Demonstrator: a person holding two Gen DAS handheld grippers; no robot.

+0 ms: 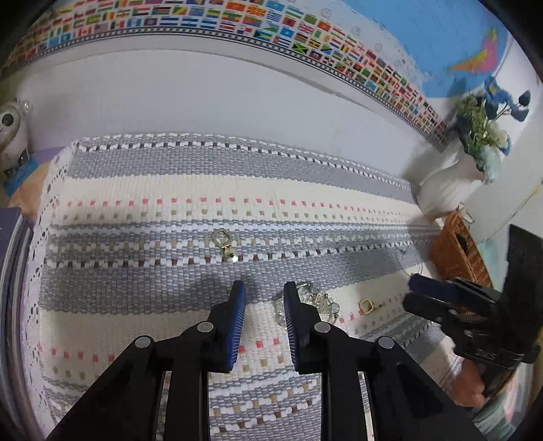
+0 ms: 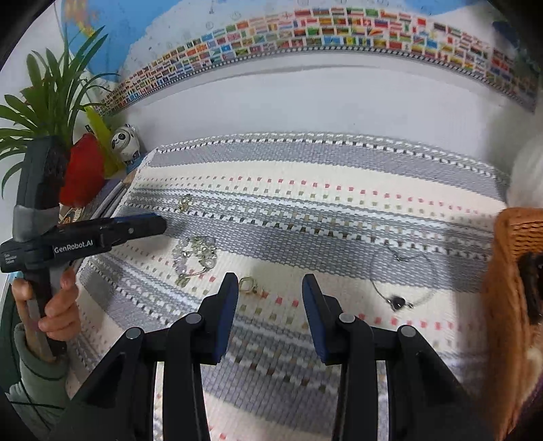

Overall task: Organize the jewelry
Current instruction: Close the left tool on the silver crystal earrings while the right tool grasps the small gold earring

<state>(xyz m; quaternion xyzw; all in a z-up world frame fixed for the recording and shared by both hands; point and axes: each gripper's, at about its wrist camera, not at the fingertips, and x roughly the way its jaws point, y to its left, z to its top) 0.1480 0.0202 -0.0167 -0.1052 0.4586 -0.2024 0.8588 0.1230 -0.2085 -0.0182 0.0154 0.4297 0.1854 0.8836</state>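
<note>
Left gripper (image 1: 263, 291) hovers over the woven mat (image 1: 135, 203), jaws parted to a narrow gap, nothing between them. Its right finger (image 1: 292, 305) partly hides a clear bead bracelet (image 1: 317, 300) lying just beside it. Ahead of the tips, toward the mat's middle, lies a gold earring (image 1: 224, 245) with a small drop. Right of the bracelet lies a second earring (image 1: 367, 306), square and gold.

Right gripper (image 2: 269, 288) hovers over the near part of the mat, jaws wide, empty. The second earring sits just beside its left finger (image 2: 228, 298), not touching as far as can be seen.

Left wrist view only: a white vase (image 1: 441, 183) with blue flowers at the mat's far right corner. It catches only a faint trace of the necklace.

Right wrist view only: a thin wire necklace (image 2: 402, 278) with a dark pendant, near the mat's right edge; the whole bracelet, unhidden; a hand (image 2: 51, 305) gripping the left tool's handle; a green plant (image 2: 54, 91) at the far left.

Both views: a wicker basket (image 1: 454, 251) at the mat's right edge, a panda figurine (image 2: 125, 140) off the far left corner, and a flag poster (image 1: 203, 17) on the wall behind.
</note>
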